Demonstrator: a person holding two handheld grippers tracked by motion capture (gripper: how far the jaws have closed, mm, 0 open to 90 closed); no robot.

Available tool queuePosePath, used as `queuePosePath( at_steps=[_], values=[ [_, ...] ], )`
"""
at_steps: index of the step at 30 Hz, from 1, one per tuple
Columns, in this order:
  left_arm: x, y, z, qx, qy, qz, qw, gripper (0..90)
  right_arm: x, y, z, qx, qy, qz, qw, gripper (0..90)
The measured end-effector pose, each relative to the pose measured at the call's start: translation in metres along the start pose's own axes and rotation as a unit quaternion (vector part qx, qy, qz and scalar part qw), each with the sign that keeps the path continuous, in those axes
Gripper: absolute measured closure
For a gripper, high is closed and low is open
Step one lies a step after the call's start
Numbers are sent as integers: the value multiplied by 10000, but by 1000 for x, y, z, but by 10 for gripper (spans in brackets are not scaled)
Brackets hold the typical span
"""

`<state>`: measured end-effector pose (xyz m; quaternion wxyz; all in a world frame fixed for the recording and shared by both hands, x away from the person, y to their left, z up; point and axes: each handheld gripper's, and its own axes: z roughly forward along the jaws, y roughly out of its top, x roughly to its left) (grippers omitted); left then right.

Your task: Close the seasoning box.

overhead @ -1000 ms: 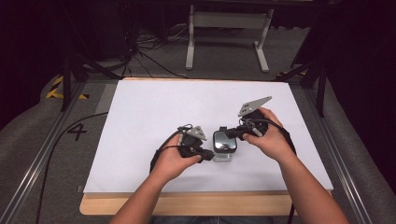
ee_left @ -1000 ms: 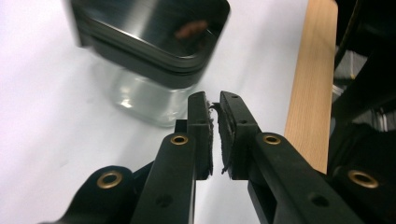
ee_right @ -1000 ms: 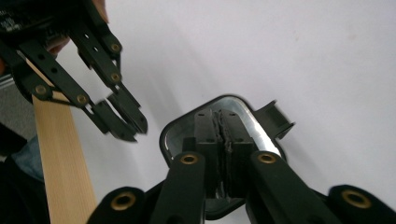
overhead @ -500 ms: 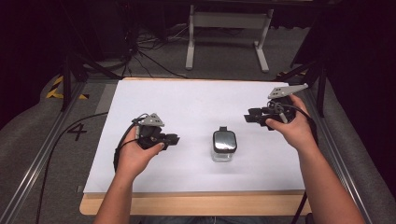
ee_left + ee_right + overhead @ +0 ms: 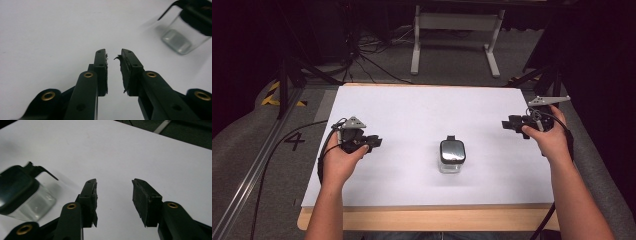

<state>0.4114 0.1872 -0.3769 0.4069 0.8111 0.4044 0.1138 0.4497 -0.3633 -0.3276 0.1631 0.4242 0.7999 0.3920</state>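
Observation:
A small clear glass jar [image 5: 452,156] with a black lid stands alone in the middle of the white sheet [image 5: 412,110]. My left gripper [image 5: 377,142] lies to the jar's left, held in a hand and pointing toward it. Its jaws have just been opening and show a narrow gap [image 5: 113,53] with nothing in it; the jar [image 5: 183,32] is at the upper right of that view. My right gripper [image 5: 508,124] is near the sheet's right edge. Its jaws have just been opening too and stand wide [image 5: 113,182], empty, with the jar [image 5: 22,192] to their left.
The white sheet covers a wooden tabletop [image 5: 427,220] whose front edge shows below it. Beyond the table a metal stand [image 5: 452,30] and loose cables [image 5: 362,55] rest on the grey floor. A rail [image 5: 257,170] runs along the left side.
Both hands have drawn apart from the jar, the left one leftward and the right one rightward. The jar stays standing alone at the centre, and both pairs of jaws have opened.

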Motion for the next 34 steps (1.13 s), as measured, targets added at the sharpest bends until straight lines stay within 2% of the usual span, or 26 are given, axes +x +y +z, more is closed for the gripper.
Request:
queuePosePath(
  at_steps=[1,2,3,8,10,13,16,18,19,22,26,30,32,34],
  values=[
    [5,-2,2,2,89,-3,10000,746,-3,-3,1,5,-41,23,10000,547],
    [7,-4,4,-24,104,-78,9999,744,-8,-7,3,12,-89,91,9999,539],
    [11,-6,5,0,122,-68,9999,741,-10,-9,4,33,-122,111,9999,533],
    [25,-16,14,-55,142,-264,9995,715,-21,-25,14,135,-294,142,9994,524],
    [29,-19,17,-25,108,-243,9996,702,-22,-30,17,170,-362,114,9991,523],
    [30,-22,19,52,-49,-131,9999,692,-22,-40,21,52,-367,150,9992,523],
    [31,-24,22,106,-53,-85,9999,691,-19,-54,30,-69,-226,244,9994,525],
    [33,-25,24,82,-38,-99,9999,686,-19,-57,34,-36,-186,250,9995,523],
    [34,-26,24,89,-29,-129,9999,686,-18,-62,42,288,-228,94,9993,521],
    [36,-30,27,89,-10,-233,9997,668,-19,-69,47,286,-204,146,9993,516],
    [40,-35,33,154,8,-248,9996,655,-23,-79,54,250,-263,177,9992,513],
    [39,-35,34,204,-54,-250,9995,632,-24,-82,58,335,-333,267,9985,512],
    [38,-34,34,114,-86,-222,9997,622,-24,-82,58,325,-323,324,9984,511],
    [37,-33,33,132,-112,-239,9996,610,-23,-82,58,281,-310,346,9985,498]
  ],
)
